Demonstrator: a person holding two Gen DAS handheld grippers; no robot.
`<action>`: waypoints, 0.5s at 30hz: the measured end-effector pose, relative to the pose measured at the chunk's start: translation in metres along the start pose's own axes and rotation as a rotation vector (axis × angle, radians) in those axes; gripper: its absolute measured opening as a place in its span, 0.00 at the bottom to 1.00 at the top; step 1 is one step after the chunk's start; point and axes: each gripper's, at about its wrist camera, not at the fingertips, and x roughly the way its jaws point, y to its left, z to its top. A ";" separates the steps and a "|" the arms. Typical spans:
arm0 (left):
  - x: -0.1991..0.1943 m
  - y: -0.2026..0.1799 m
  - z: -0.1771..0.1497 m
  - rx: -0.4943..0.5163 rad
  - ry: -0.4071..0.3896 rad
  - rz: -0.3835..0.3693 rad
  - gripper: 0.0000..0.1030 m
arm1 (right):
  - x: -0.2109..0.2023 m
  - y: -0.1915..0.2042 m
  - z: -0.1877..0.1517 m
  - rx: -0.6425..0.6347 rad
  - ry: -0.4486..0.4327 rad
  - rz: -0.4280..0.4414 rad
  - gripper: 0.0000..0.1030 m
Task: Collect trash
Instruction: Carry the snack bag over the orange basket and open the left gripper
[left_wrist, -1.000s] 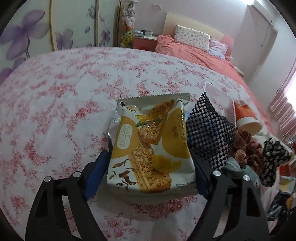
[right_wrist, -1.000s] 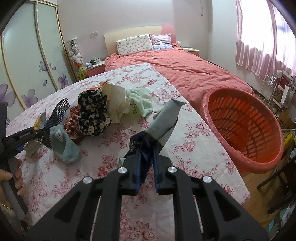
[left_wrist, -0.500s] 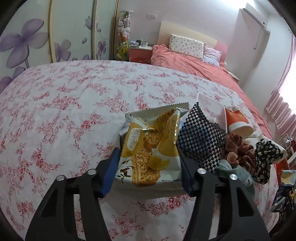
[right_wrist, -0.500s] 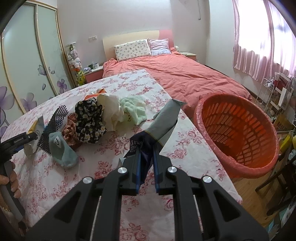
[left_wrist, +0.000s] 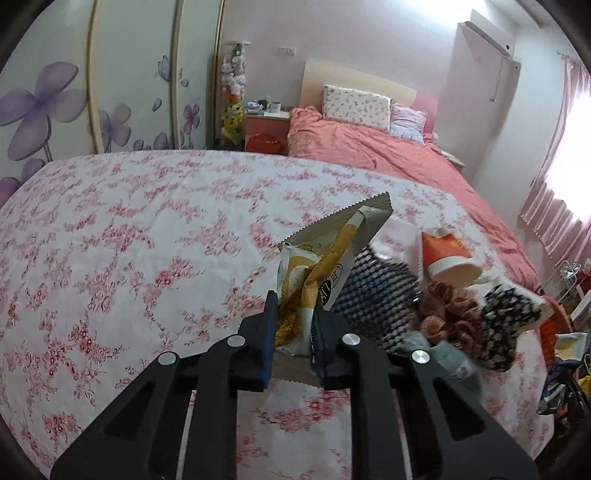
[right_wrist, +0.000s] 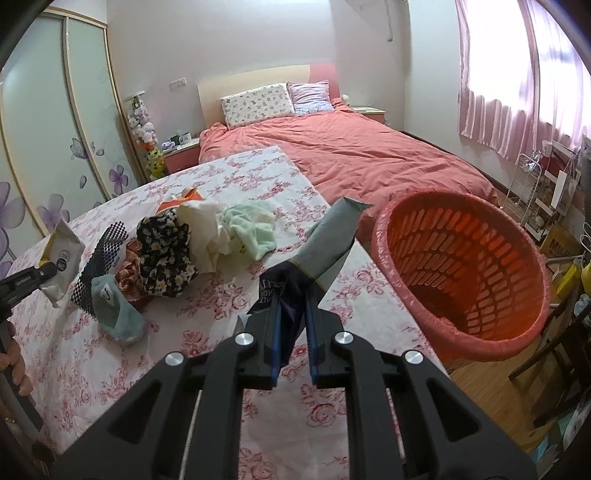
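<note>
A yellow-and-white snack bag (left_wrist: 321, 266) stands crumpled between the blue pads of my left gripper (left_wrist: 293, 314). Its jaws are closing and press on the bag, which hangs lifted off the floral tablecloth (left_wrist: 147, 240). The right wrist view shows the same snack bag (right_wrist: 61, 258) at the far left, held by the left gripper (right_wrist: 37, 275). My right gripper (right_wrist: 291, 299) is shut on a dark blue and grey wrapper (right_wrist: 328, 240) that sticks up above the table. An orange laundry-style basket (right_wrist: 443, 195) stands tilted just right of the table.
Beside the bag lies a pile: a black-and-white checked cloth (left_wrist: 376, 291), an orange paper cup (left_wrist: 447, 254), a dark floral cloth (right_wrist: 162, 251), a green cloth (right_wrist: 251, 229) and a pale sock (right_wrist: 114, 310). A bed (right_wrist: 369, 158) stands behind the table. A hand (right_wrist: 14, 369) shows at lower left.
The left jaws have come together on the snack bag, crumpling it, and have lifted it off the table. The right gripper has kept its hold and barely moved.
</note>
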 end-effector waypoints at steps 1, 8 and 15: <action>-0.005 -0.004 0.003 0.004 -0.010 -0.010 0.17 | -0.001 -0.002 0.002 0.002 -0.005 -0.001 0.12; -0.038 -0.052 0.016 0.053 -0.074 -0.108 0.17 | -0.015 -0.022 0.019 0.010 -0.059 -0.016 0.12; -0.062 -0.127 0.019 0.121 -0.100 -0.269 0.17 | -0.032 -0.066 0.039 0.049 -0.124 -0.056 0.12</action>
